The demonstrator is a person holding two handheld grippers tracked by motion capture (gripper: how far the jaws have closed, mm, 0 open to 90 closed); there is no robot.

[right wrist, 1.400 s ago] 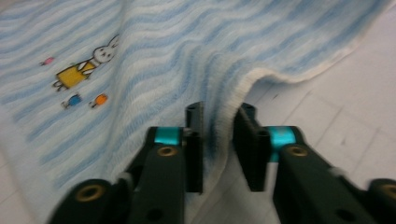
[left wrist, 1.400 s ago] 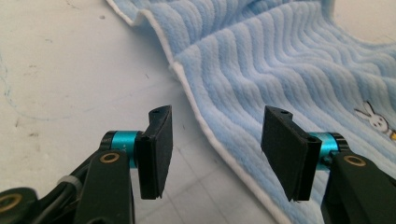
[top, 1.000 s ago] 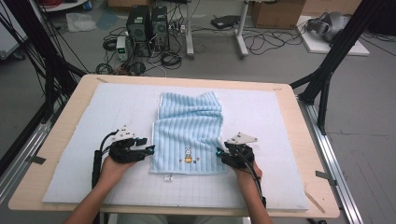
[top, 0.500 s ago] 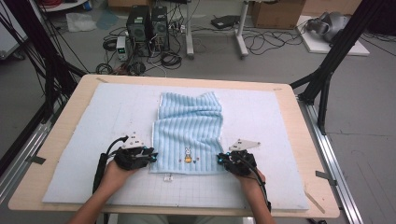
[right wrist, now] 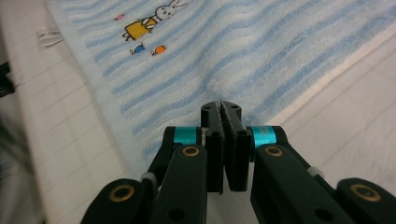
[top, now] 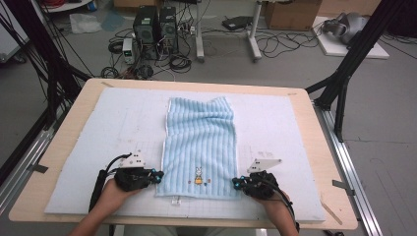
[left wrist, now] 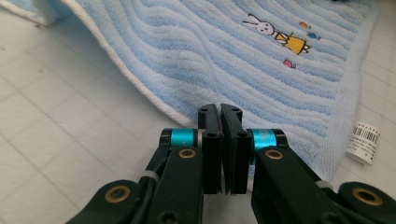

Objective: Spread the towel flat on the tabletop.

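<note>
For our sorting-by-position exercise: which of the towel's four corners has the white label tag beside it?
The near left corner of the towel, by the left gripper: the white tag pokes out from the hem there.

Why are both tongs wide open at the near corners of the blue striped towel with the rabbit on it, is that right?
Not quite: both tongs are closed, not open. In the left gripper view the left tongs are pressed together at the towel's white edge, and the right gripper view shows the right tongs shut at its edge too. The rabbit and the near-corner position are correct.
</note>
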